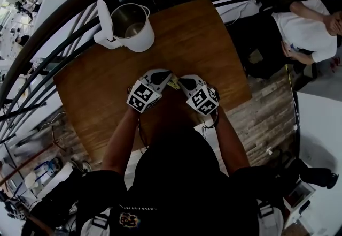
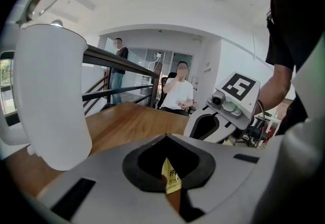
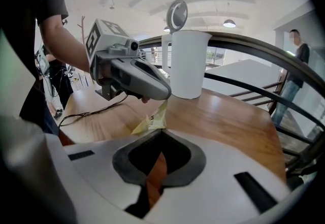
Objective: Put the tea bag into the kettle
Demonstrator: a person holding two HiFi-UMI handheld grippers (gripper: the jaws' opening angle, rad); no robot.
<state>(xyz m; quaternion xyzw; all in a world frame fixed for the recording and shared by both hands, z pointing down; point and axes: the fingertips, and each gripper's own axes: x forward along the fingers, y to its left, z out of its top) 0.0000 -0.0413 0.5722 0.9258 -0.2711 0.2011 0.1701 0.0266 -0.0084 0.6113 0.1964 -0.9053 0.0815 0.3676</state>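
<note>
Tension matters: left gripper point(image 1: 168, 76) and right gripper point(image 1: 181, 80) both clamp the small yellow paper tea bag point(image 1: 173, 84), so I'd tear gently. White open-lid kettle point(image 1: 143, 42) sits at 11 o'clock.

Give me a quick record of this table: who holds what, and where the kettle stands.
Held item: yellow paper tea bag packet, off the table
Left gripper: shut on the packet
Right gripper: shut, seemingly on the packet's lower edge
Kettle: white plastic kettle, upright, lid open, far left on the brown wooden table
Task state: packet not yet in kettle
</note>
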